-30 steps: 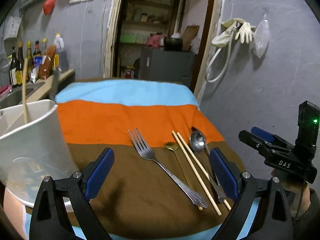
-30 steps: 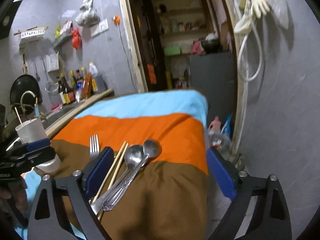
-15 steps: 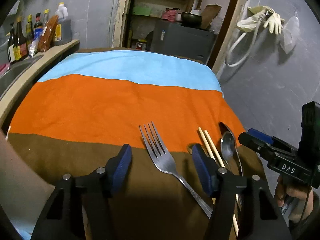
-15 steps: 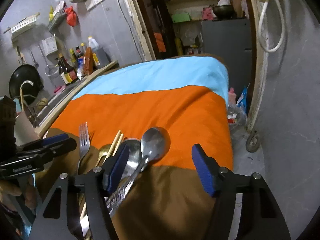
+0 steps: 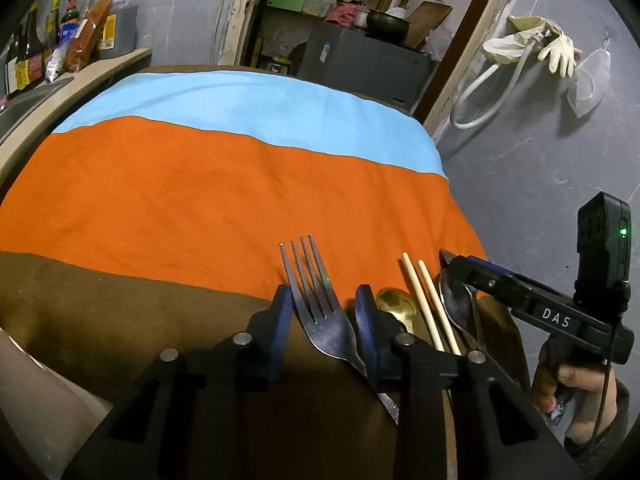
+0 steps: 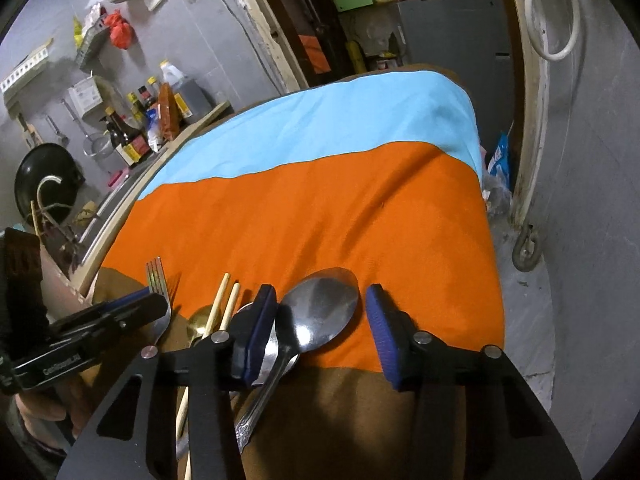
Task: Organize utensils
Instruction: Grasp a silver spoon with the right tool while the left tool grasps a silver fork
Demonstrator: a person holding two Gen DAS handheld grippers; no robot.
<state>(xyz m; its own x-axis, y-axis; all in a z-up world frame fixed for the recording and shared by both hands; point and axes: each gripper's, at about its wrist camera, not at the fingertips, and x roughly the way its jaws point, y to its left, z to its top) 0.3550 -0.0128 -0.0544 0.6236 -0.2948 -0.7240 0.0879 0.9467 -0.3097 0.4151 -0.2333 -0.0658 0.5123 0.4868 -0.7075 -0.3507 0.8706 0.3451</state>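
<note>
Jaws of left gripper (image 5: 322, 320) closing around steel fork (image 5: 316, 300); right gripper (image 6: 320, 332) closing astride glossy spoon (image 6: 324, 308), seemingly unpinched

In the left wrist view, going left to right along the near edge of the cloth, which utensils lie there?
fork → gold spoon → chopsticks → silver spoons, overlapping so their own order is unclear.

Each hand-held gripper (image 5: 322, 320) is built of black plastic with blue ribbed pads (image 5: 366, 330) and silver pivot screws. White "DAS" lettering, a green light and a thin cable are seen on the right one (image 5: 532, 304), above a dark sleeve (image 5: 600, 444).
</note>
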